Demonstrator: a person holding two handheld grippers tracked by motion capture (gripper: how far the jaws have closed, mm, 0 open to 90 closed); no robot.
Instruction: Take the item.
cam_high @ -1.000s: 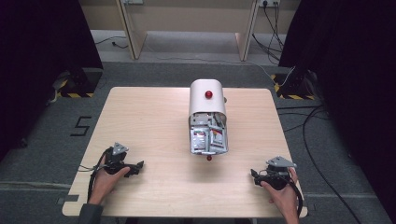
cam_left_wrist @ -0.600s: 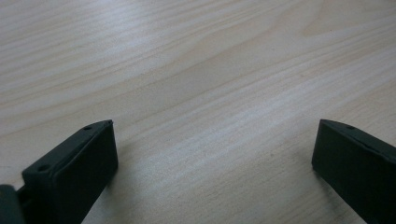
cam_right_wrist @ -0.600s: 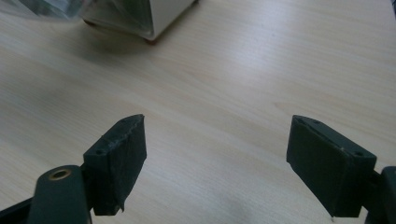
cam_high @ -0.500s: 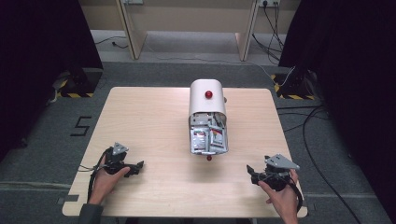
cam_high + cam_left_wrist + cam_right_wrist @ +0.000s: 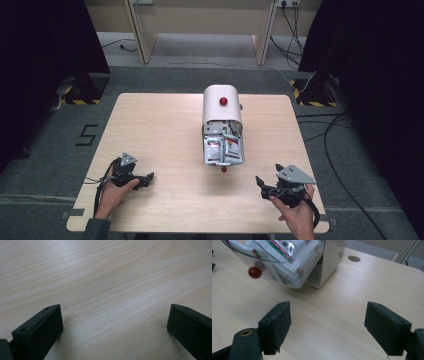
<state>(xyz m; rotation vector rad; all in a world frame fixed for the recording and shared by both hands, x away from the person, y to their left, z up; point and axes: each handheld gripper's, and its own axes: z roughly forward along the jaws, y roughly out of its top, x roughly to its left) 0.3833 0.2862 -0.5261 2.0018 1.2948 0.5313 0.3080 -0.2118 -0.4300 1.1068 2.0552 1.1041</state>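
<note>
Right gripper (image 5: 262,184) — jaws spread wide, empty, near clear-fronted dispenser (image 5: 223,131) packed with sachets (image 5: 220,148). Left gripper (image 5: 146,179) — jaws spread, empty, low over table (image 5: 150,130).

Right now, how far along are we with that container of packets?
Barely started. The container sits mid-table, packets inside, clear lid with red knob closed. Both hand-held grippers, left and right, are open and empty; the right faces the container. Reaching, opening and handling packets remain.

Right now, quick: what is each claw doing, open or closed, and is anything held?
Left claw: open, nothing between the jaws, bare table under it.
Right claw: open, holding nothing, pointed toward the clear-fronted container of packets.
</note>
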